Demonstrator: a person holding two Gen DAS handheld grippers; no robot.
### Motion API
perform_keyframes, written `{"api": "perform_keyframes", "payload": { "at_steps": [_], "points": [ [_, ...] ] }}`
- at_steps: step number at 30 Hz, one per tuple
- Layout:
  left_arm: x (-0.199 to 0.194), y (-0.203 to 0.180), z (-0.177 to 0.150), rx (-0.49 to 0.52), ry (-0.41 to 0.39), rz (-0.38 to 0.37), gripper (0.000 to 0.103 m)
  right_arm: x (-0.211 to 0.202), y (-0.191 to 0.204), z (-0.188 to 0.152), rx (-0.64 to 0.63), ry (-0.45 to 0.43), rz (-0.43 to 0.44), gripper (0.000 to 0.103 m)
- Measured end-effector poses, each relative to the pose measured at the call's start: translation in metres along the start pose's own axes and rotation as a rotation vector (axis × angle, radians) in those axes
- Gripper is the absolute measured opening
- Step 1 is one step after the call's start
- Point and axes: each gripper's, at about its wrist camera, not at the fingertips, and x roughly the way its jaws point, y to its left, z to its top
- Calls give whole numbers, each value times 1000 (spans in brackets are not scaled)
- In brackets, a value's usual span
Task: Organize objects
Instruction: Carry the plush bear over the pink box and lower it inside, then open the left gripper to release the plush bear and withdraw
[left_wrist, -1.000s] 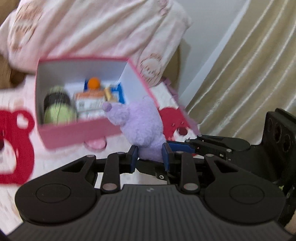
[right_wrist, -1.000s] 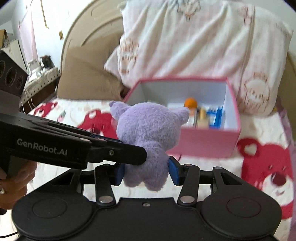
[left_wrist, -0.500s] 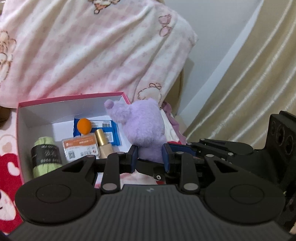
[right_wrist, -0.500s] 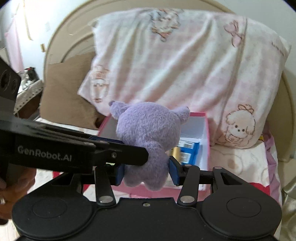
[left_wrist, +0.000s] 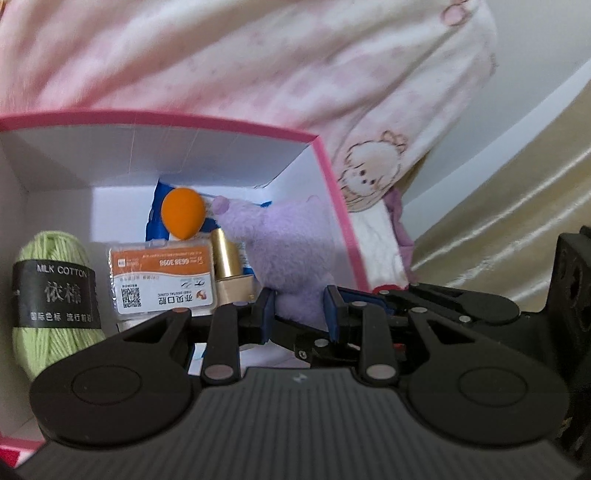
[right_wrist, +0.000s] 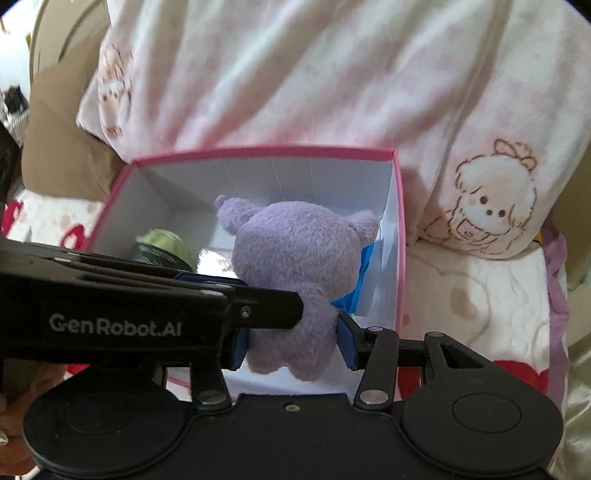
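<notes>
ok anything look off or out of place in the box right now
Only the purple plush toy: both the left gripper and the right gripper are clamped on it, holding it over the right end of the pink box. The yarn, card pack, orange sponge and gold tube lie tidy.

Both grippers are matte black plastic with ribbed housings, round raised discs at either side, and silver rivets along their linkage bars. The left gripper (left_wrist: 298, 309) has blue pads (left_wrist: 265, 314); the right gripper (right_wrist: 293, 341) has the same. White "GenRobot.AI" lettering (right_wrist: 115, 325) marks one black side. Bare skin of a hand (right_wrist: 22, 391) shows at the left edge.
</notes>
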Motion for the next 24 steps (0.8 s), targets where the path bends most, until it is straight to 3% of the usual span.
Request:
{"api": "perform_keyframes", "payload": {
  "at_steps": [9, 11, 16, 20, 24],
  "points": [
    [22, 9, 2, -36, 19, -14, 25, 20, 4, 2, -66, 44, -93, 59],
    [21, 4, 0, 11, 8, -26, 26, 18, 5, 1, -82, 39, -110, 63],
    [5, -13, -5, 132, -27, 56, 31, -4, 10, -13, -118, -44, -141, 68],
    [-11, -16, -6, 135, -25, 76, 34, -26, 6, -24, -100, -104, -92, 68],
    [-42, -25, -12, 160, -47, 107, 49, -52, 1, -35, -65, -158, -35, 68]
  ]
}}
